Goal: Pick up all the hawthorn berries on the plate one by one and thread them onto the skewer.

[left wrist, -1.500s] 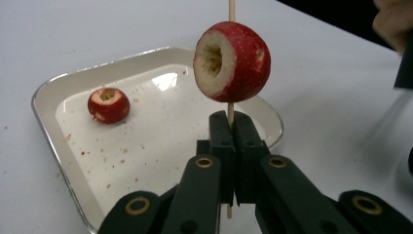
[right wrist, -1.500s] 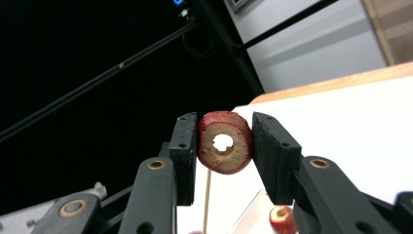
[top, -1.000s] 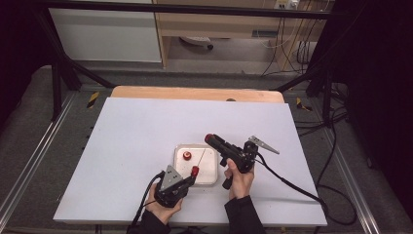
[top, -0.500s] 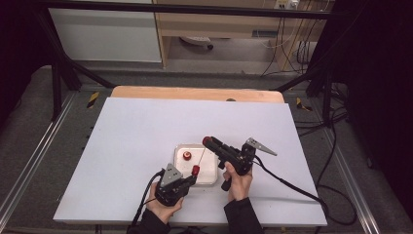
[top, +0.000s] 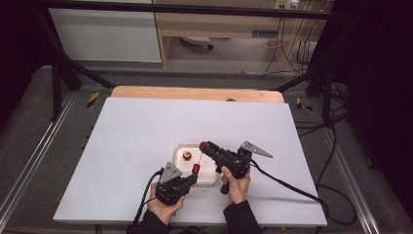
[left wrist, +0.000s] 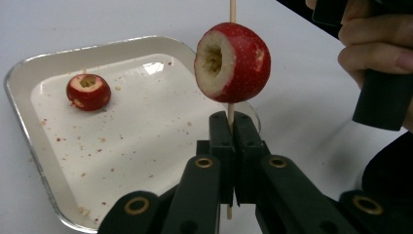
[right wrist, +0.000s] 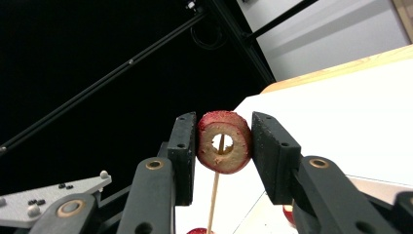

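My left gripper (left wrist: 233,124) is shut on a thin wooden skewer (left wrist: 231,111) that stands upright. A cored red fruit (left wrist: 233,63) is threaded on the skewer just above the jaws. My right gripper (right wrist: 224,139) is shut on a second cored red fruit (right wrist: 239,148), and the skewer (right wrist: 213,197) runs up into its hole. In the high view the right gripper (top: 203,146) holds its fruit over the threaded fruit (top: 196,169) and the left gripper (top: 193,178). A third cored fruit (left wrist: 88,91) lies in the white tray (left wrist: 29,102).
The tray (top: 210,176) sits near the front of a white tabletop (top: 146,131), with crumbs scattered in it. A wooden strip (top: 195,93) runs along the far edge. A black frame and cables surround the table. The person's right hand (left wrist: 375,48) is close beside the skewer.
The right gripper has sunk slightly with its fruit, toward the skewer. The left gripper has kept still with the skewer.
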{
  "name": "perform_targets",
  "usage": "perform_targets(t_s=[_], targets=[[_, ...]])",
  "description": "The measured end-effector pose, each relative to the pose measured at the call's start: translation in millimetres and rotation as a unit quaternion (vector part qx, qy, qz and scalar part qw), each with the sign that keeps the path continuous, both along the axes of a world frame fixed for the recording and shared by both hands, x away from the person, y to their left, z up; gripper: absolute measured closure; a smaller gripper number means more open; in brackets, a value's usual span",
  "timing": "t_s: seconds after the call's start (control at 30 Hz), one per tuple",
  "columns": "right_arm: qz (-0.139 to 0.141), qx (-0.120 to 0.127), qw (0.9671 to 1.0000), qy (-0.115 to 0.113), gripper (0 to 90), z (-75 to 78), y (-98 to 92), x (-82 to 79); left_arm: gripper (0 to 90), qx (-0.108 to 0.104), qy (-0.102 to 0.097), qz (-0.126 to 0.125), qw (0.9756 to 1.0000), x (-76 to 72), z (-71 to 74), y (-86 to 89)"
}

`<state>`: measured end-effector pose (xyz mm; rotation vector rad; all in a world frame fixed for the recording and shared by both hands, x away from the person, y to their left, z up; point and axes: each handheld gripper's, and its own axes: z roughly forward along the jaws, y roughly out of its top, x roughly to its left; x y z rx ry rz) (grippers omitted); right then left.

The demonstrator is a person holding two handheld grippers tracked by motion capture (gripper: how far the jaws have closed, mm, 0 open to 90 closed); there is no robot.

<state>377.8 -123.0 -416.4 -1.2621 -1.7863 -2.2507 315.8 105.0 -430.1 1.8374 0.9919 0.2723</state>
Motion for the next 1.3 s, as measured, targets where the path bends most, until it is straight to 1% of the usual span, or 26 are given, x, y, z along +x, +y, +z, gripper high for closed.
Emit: perform_targets(t_s=[0.1,0.13,0.17,0.23,0.37,0.47,0.53,0.6,0.67,0.7,0.77,0.87,0.9,0.93,1.03,1.1,1.17,1.2,1.23,1.27,1.3], targets=[[0.013,-0.016,0.9998,0.006,63.2,-4.9,2.8,-1.9,88.5,-0.010,0.005,0.005,0.9999,1.0,4.4,-0.4],[0.017,-0.017,0.9997,0.005,63.2,-6.4,3.7,-2.5,88.4,-0.013,0.002,0.008,0.9999,1.6,5.2,-0.6],[0.023,-0.019,0.9995,0.007,63.2,-7.6,4.5,-2.9,88.4,-0.010,-0.002,0.012,0.9999,2.8,6.6,-0.6],[0.033,-0.030,0.9990,0.009,63.2,-10.7,7.8,-4.4,88.4,-0.010,-0.002,0.016,0.9998,5.6,8.0,-0.1],[0.031,-0.039,0.9987,0.012,62.9,-13.3,10.1,-6.4,88.4,-0.007,0.001,0.012,0.9999,7.9,4.9,1.8],[0.028,-0.045,0.9985,0.013,61.7,-13.4,9.8,-6.9,88.2,-0.005,-0.004,0.007,1.0000,8.6,4.1,3.4],[0.015,-0.048,0.9987,0.007,53.4,-10.1,7.8,-8.0,88.2,-0.001,-0.008,0.004,1.0000,8.9,4.6,6.7],[0.013,-0.052,0.9986,0.003,49.5,-6.2,5.3,-8.4,88.2,0.004,-0.013,0.002,0.9999,9.0,5.1,12.6],[0.007,-0.068,0.9977,-0.003,43.4,-2.2,2.0,-8.0,88.2,0.015,-0.021,0.002,0.9997,9.5,5.6,20.0],[0.002,-0.083,0.9965,-0.001,40.6,-0.5,0.2,-7.7,88.2,0.020,-0.022,0.000,0.9996,9.9,5.9,24.3],[-0.003,-0.110,0.9939,0.001,33.2,0.8,-3.1,-6.1,88.1,0.030,-0.025,-0.001,0.9992,10.4,6.5,33.5],[-0.003,-0.156,0.9876,0.013,25.7,0.6,-6.5,-2.3,88.1,0.050,-0.027,0.000,0.9984,10.2,6.8,48.8],[-0.005,-0.170,0.9853,0.018,23.4,0.4,-7.4,-0.8,88.0,0.053,-0.026,0.002,0.9983,10.2,7.0,54.6],[-0.003,-0.180,0.9834,0.022,21.4,0.2,-8.2,0.9,88.0,0.054,-0.024,0.002,0.9982,10.5,7.5,60.7],[0.002,-0.206,0.9779,0.034,17.3,0.5,-10.7,6.5,87.9,0.070,-0.018,0.004,0.9974,11.4,8.9,78.3],[0.004,-0.234,0.9714,0.041,15.3,2.9,-11.0,10.2,87.9,0.075,-0.012,0.005,0.9971,12.0,9.1,90.8],[0.011,-0.260,0.9645,0.043,14.3,6.3,-9.1,14.0,87.9,0.086,-0.008,0.011,0.9962,12.4,8.3,102.7],[0.016,-0.270,0.9616,0.047,13.6,8.4,-7.1,16.1,87.9,0.087,-0.003,0.009,0.9962,13.1,7.3,108.6],[0.022,-0.282,0.9581,0.049,13.2,10.7,-4.6,18.4,87.9,0.084,0.001,0.012,0.9964,13.4,5.8,115.1],[0.026,-0.296,0.9535,0.051,13.2,13.1,-0.7,21.2,87.9,0.087,0.003,0.011,0.9962,13.5,5.4,118.5],[0.030,-0.306,0.9501,0.054,13.2,14.8,2.0,22.7,87.9,0.086,0.005,0.010,0.9962,13.8,4.8,121.9]])
